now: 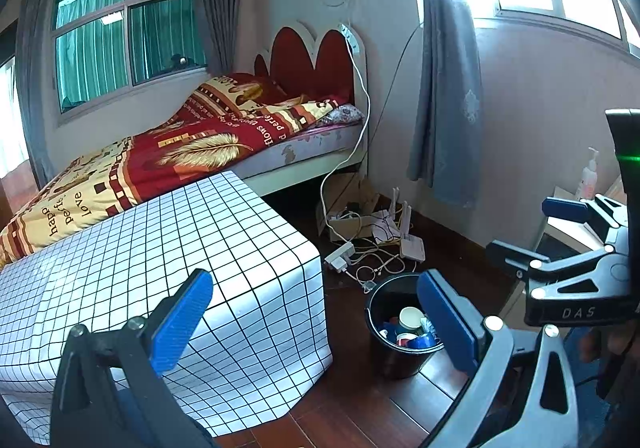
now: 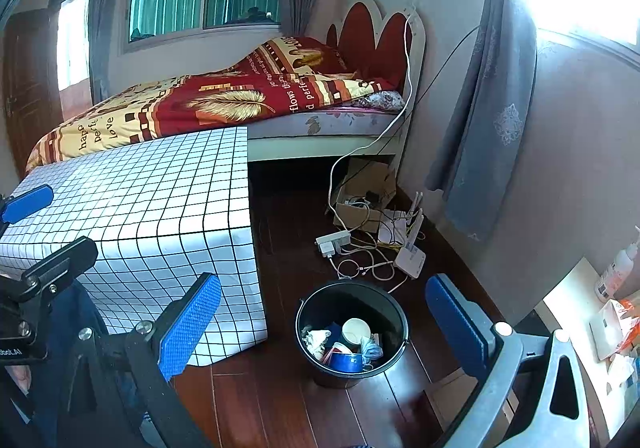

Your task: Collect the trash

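Black bucket (image 2: 352, 332) on the wood floor (image 2: 288, 240), already loaded w/ trash: white cup/lid (image 2: 357, 329), crumpled tissue (image 2: 316, 338), blue wrapper bits (image 2: 346, 362). Sitting just right of the checkered surface (image 2: 140, 208), near side of the cable mess and power strip (image 2: 333, 239) by the bed (image 2: 224, 104).

Key relation: from the right claw (image 2: 324, 328) bucket dead ahead and below, mouth framed pretty much between the two blue pads (image 2: 190, 324), slightly right of center. From the left claw (image 1: 316, 328) same bucket (image 1: 400, 332) off to the right, partly hidden behind the right-hand pad (image 1: 448, 322). So right claw prob the nearer, better lined-up one imo. Bucket round, no real long axis to worry abt; opening facing straight up.

Both claws spread wide, nothing pinched in either. Right claw also visible at the far right edge of the left view, also empty.

No loose trash spotted on the surface top or the floor close by. Looks like collecting mostly done, or next piece somewhere out of view; can't tell which. Clutter on the shelf at far right (image 2: 612, 324) too blurry to call trash or not.
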`<act>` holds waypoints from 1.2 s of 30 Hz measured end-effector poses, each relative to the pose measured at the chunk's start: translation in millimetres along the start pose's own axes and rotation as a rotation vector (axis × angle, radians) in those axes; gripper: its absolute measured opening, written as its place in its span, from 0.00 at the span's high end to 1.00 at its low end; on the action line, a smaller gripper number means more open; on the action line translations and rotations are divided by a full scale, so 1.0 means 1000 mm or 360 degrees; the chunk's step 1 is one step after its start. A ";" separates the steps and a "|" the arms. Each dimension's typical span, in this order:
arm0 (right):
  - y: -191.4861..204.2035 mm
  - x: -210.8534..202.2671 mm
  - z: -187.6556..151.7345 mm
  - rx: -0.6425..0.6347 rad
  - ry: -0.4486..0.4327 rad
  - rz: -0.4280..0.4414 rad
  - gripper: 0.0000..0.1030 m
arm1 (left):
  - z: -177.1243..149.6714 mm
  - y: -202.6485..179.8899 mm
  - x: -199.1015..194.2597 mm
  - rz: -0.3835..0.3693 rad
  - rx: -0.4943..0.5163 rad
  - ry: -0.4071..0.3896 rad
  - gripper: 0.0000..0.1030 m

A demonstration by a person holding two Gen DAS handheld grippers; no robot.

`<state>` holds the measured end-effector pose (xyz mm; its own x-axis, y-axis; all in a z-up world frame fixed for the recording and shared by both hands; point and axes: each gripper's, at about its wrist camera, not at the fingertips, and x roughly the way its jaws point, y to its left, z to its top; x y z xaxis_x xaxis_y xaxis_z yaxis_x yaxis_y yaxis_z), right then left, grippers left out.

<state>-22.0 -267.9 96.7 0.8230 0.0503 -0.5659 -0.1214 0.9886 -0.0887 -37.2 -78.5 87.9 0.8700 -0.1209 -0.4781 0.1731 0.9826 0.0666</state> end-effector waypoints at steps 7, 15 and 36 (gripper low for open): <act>-0.002 -0.002 0.002 0.0000 -0.0006 0.0008 0.00 | 0.002 -0.001 0.000 -0.0005 0.0004 -0.0002 0.01; -0.004 -0.002 0.005 -0.0009 -0.0012 0.0009 0.00 | 0.002 -0.002 0.000 -0.0018 0.0005 0.0006 0.01; -0.011 0.000 0.006 -0.0005 -0.0021 -0.0008 0.00 | 0.001 -0.003 0.001 -0.0017 -0.0007 0.0006 0.00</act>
<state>-17.3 -278.2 102.7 0.8309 0.0470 -0.5545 -0.1188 0.9884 -0.0942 -36.1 -81.3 87.5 0.8662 -0.1311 -0.4822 0.1808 0.9818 0.0577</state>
